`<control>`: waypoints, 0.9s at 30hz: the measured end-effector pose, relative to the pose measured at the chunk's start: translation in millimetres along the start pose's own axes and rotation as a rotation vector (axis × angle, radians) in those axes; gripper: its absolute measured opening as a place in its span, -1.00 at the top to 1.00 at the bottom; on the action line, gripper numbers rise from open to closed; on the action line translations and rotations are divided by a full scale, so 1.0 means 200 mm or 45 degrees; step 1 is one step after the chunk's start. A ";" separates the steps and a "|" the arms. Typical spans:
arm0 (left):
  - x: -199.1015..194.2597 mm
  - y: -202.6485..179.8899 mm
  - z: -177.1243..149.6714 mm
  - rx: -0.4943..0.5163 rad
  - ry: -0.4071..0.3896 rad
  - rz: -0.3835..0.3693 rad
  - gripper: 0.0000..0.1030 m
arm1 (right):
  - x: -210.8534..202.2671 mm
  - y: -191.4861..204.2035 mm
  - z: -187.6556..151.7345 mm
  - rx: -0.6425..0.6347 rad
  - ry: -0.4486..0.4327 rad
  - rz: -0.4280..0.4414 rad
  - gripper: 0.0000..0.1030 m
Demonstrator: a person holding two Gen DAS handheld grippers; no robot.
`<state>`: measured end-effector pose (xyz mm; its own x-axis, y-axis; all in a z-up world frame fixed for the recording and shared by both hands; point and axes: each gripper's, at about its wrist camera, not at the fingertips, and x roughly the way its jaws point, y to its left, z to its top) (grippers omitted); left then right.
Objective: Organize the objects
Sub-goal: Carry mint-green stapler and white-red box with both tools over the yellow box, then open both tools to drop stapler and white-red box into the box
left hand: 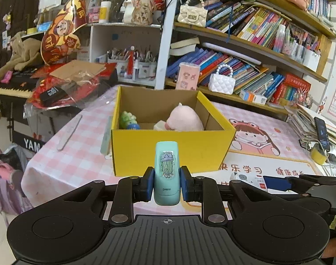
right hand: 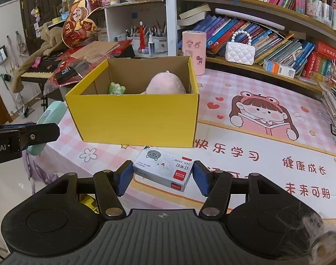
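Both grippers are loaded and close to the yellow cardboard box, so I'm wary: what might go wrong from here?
1. The small grey staple box sits skewed between the right gripper pads; it may twist loose.
2. The mint-green plastic stapler in the left gripper could catch the yellow cardboard box's near wall.

Two wrist fisheyes, each looking fwd and downward along its own fingers from just above the table edge [left hand: 57, 161], close to the yellow box [left hand: 170, 148], L cam set left of R; both share box, bookshelf [right hand: 267, 37], pink mat [right hand: 267, 137].
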<state>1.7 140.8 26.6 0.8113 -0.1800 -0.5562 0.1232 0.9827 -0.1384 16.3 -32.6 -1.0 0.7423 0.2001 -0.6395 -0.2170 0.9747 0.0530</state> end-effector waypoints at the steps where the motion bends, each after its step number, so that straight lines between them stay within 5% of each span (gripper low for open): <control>1: 0.00 0.00 0.01 0.005 -0.007 -0.003 0.55 | 0.00 0.01 0.01 0.003 -0.003 0.002 -0.09; 18: 0.17 0.08 0.35 -0.056 -0.185 0.026 0.55 | 0.22 0.05 0.43 -0.101 -0.165 0.051 -0.09; 27: 0.52 0.06 0.46 -0.077 -0.103 0.087 0.55 | 0.52 0.01 0.61 -0.187 -0.116 0.075 -0.10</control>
<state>139.9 138.2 43.5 0.8605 -0.1065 -0.4982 0.0334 0.9876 -0.1533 169.7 1.6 26.0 0.7787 0.2711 -0.5658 -0.3470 0.9374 -0.0285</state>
